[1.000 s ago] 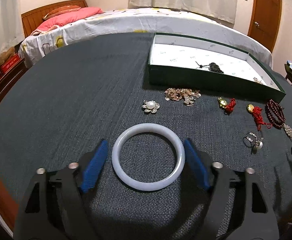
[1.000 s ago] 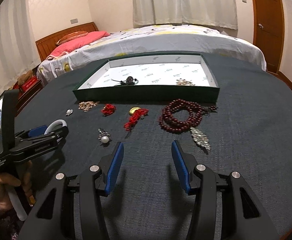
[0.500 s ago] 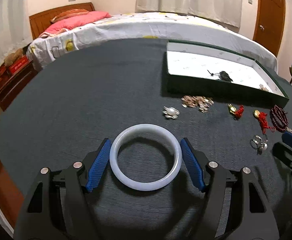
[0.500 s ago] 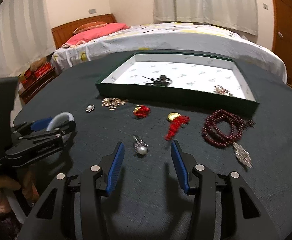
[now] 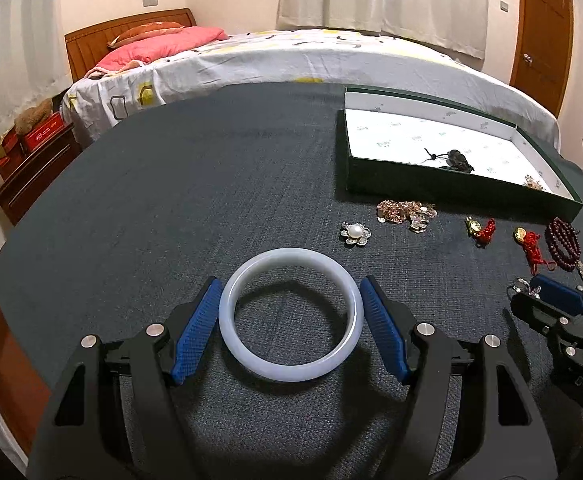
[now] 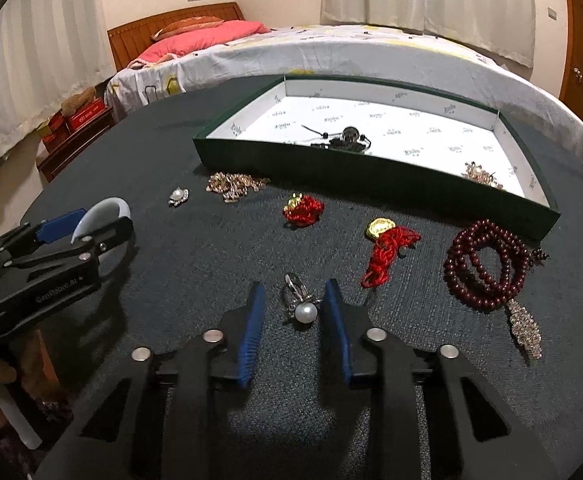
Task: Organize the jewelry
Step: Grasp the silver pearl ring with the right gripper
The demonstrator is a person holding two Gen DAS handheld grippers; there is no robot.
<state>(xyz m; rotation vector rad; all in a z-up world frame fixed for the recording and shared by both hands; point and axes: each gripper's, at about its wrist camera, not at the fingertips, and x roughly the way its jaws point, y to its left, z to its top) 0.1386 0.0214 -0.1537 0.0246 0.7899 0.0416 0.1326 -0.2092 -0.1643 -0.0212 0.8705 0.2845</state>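
Picking-up time — left gripper pinching the bangle, right gripper open around the ring — next, squeeze gently, carry to box.

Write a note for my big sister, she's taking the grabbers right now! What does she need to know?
Left tool: shut on the white bangle, held over the dark cloth.
Right tool: open, fingers either side of the pearl ring, not gripping yet.
Already in the green box: a dark corded piece and a small gold piece.
Left on the cloth: pearl brooch, gold chain, two red-cord charms, dark red beads.
Next, probably: bangle into the box, then close on the ring.
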